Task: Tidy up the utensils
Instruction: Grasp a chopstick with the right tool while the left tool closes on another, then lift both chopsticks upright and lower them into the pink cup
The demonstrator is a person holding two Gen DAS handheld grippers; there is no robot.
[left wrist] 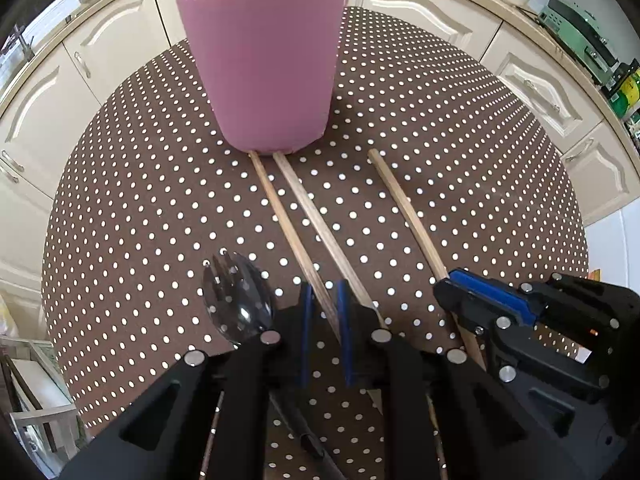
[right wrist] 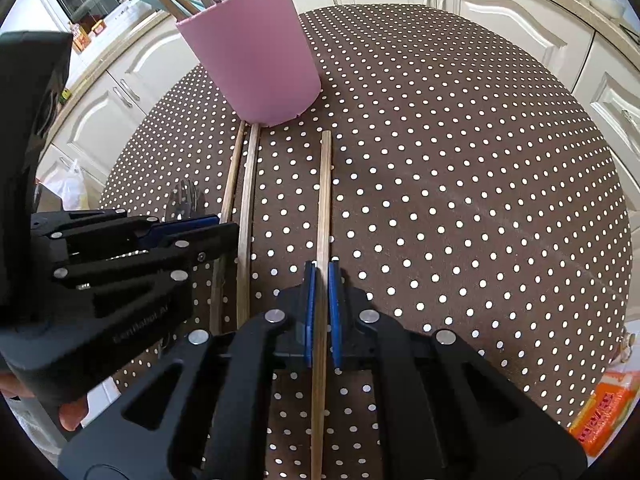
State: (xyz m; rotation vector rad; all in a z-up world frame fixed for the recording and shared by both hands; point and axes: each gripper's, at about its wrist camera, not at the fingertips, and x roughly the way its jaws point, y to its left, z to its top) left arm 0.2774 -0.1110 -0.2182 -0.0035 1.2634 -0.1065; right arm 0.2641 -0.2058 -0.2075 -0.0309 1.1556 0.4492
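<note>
Three chopsticks flat on the dotted table (right wrist: 460, 128), tips toward the pink cup (left wrist: 264, 60) at 12 o'clock. Right tongs (right wrist: 322, 280) clenched on the lone chopstick (right wrist: 325, 184); left tongs (left wrist: 325, 300) pinching one of the pair (left wrist: 280, 208), probably for lifting into the cup. Spork (left wrist: 236, 300) lying at 9 o'clock.

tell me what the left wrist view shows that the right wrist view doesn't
Left wrist view only: the clear plastic spork's whole bowl, and a green appliance on the counter.

Right wrist view only: an orange packet at the table edge, and a white plastic bag past the table.

Both: the pink cup holding utensils, three loose chopsticks on the dotted tablecloth, and both grippers, left gripper and right gripper, each around a chopstick.
</note>
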